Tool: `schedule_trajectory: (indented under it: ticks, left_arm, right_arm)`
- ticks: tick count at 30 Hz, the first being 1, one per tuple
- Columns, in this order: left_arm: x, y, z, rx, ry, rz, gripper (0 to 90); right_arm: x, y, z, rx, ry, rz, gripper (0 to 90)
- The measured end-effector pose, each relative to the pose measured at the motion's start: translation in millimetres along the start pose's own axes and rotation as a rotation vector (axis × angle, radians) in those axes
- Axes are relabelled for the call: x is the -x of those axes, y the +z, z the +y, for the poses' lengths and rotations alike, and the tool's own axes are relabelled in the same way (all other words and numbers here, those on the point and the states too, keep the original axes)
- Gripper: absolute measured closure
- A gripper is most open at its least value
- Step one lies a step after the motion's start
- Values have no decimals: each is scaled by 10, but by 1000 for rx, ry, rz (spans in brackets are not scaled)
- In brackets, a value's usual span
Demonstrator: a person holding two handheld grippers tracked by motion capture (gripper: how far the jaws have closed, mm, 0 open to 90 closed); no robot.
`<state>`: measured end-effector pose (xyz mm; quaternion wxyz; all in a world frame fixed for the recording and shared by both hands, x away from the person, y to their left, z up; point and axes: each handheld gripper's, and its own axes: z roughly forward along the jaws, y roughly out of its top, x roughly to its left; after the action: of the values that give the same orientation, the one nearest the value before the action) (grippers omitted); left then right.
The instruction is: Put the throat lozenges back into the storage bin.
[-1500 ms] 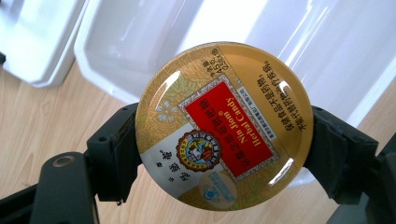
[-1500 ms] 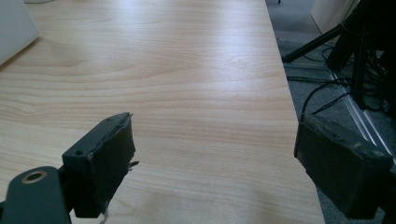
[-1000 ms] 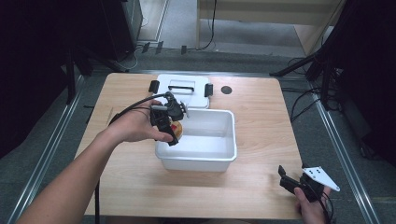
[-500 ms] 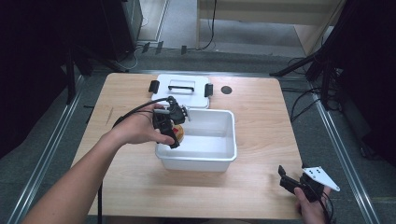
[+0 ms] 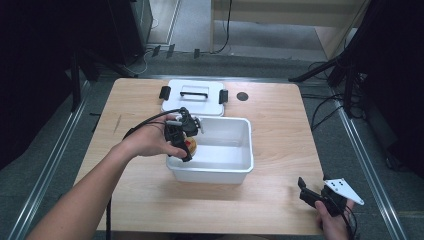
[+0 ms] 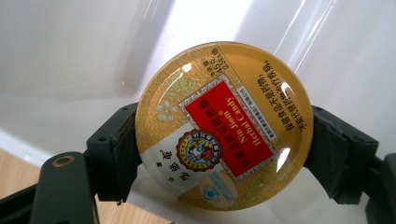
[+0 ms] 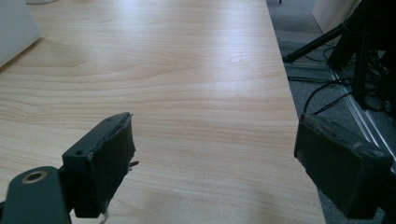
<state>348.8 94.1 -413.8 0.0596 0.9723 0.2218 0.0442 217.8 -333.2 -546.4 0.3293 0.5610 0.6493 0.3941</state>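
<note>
The left gripper (image 5: 184, 145) had its jaws closed on the rim of a round candy tin (image 6: 223, 125), one pad at each side, the printed lid facing the camera. It hung at the left wall of the white bin (image 5: 245, 150), the tin just inside and above the floor, so the drop lay straight below the jaws. Being round, the tin had no long axis to line up. The bin's lid (image 5: 194, 96) lay behind on the table (image 5: 280, 195). The right gripper (image 7: 212, 161) rested wide open and empty near the table's front right corner, well apart from the bin.
</note>
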Motion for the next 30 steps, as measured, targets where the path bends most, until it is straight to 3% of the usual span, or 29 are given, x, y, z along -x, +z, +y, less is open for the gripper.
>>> schedule_trajectory:
  ticks: [15, 22, 30]
  left_arm:
    - [18, 205, 9, -18, 1, -9, 207]
    - [47, 224, 27, -46, 20, 20, 205]
    - [77, 236, 23, -43, 30, 41, 204]
  right_arm:
    - [-2, -1, 0, 0, -1, -2, 123]
    - [-3, -1, 0, -1, -2, -3, 124]
    - [-2, -2, -1, 1, -2, -3, 124]
